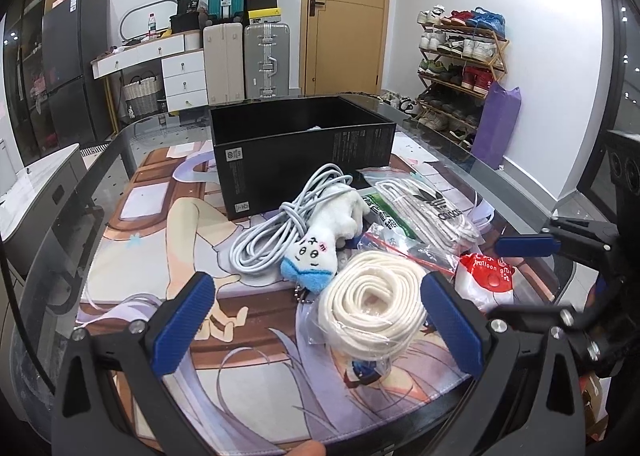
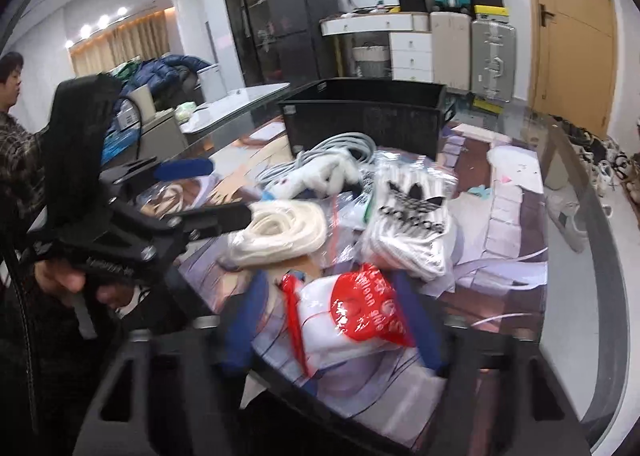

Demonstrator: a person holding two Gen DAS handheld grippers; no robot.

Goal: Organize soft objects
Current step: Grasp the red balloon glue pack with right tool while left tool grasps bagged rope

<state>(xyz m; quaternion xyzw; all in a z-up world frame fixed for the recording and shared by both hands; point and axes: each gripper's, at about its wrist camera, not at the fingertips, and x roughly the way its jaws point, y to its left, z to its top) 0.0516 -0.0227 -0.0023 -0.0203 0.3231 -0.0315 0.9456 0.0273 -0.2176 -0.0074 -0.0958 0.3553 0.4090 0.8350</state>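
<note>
- Left wrist view shows our left gripper (image 1: 316, 320) with its blue jaws spread wide. The rope coil (image 1: 376, 308) sits between them, near the front edge of the table (image 1: 120, 143). One jaw is just beside the coil, but nothing is pinched.
- Our right gripper (image 2: 332, 320) has its jaws spread on both sides of the red bag (image 2: 352, 316). The view is blurry, and we think the pads are not pressing it.
- The box (image 1: 300, 159) stands at the far end of the mat (image 1: 160, 256). We see only a bit of white inside it.
- Almost everything is still out on the mat, so we judge most of the tidying is left.
- The grey cable (image 1: 280, 223) is smooth and looped in a loose bunch.
- The plush (image 1: 324, 240) is fluffy and white with a blue end. It lies on the cable.
- The laces bag (image 1: 424, 207) is shiny clear plastic with white cords inside.
- The rope coil is thick, cream, and wound round like a snail, in a clear bag.
- The red bag is crinkly and puffy.
</note>
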